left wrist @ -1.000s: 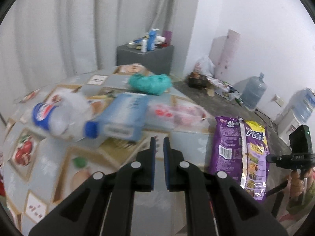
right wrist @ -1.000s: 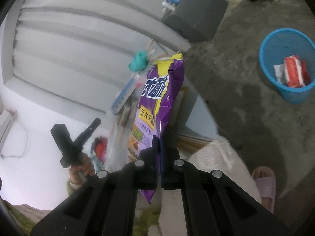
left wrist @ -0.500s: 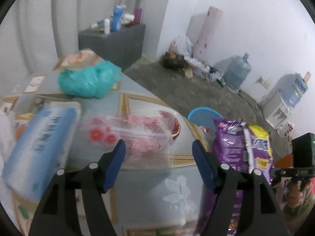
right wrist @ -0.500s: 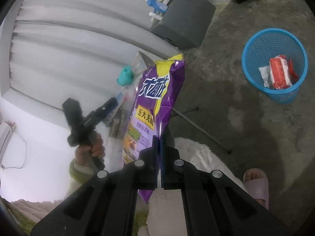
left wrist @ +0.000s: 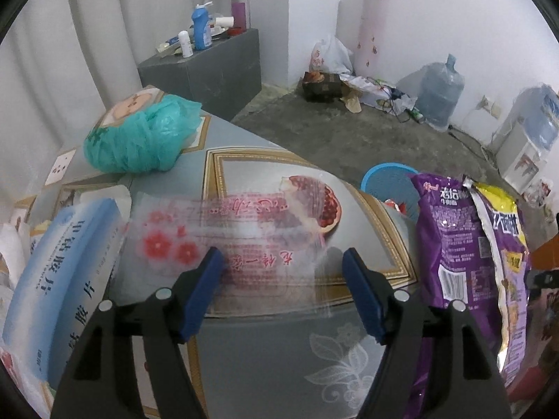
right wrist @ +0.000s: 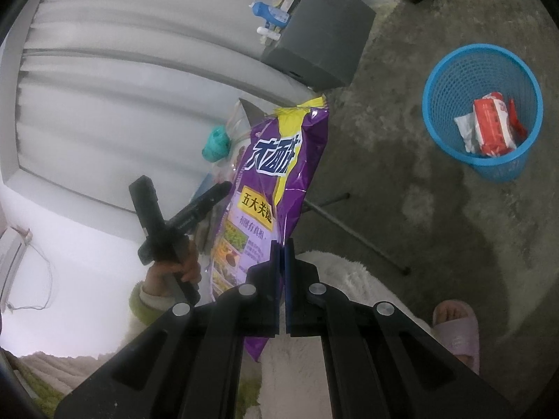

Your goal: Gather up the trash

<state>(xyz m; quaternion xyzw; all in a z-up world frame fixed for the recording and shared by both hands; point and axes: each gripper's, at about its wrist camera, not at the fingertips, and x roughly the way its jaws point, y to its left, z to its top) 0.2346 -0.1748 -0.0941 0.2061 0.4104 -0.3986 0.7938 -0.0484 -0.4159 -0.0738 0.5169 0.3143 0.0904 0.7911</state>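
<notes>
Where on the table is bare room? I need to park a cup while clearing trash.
Bare cloth lies nearest the left gripper, below the clear wrapper, between the blue tissue pack and the purple bag. The far left, around the teal bag, is crowded.

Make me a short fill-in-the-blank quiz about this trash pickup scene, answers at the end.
1. The right tool is shut on a ____ snack bag.
2. The left tool stands open over a ____ plastic bag with red print.
3. The basket on the floor is ____.

Answers: purple; clear; blue
</notes>
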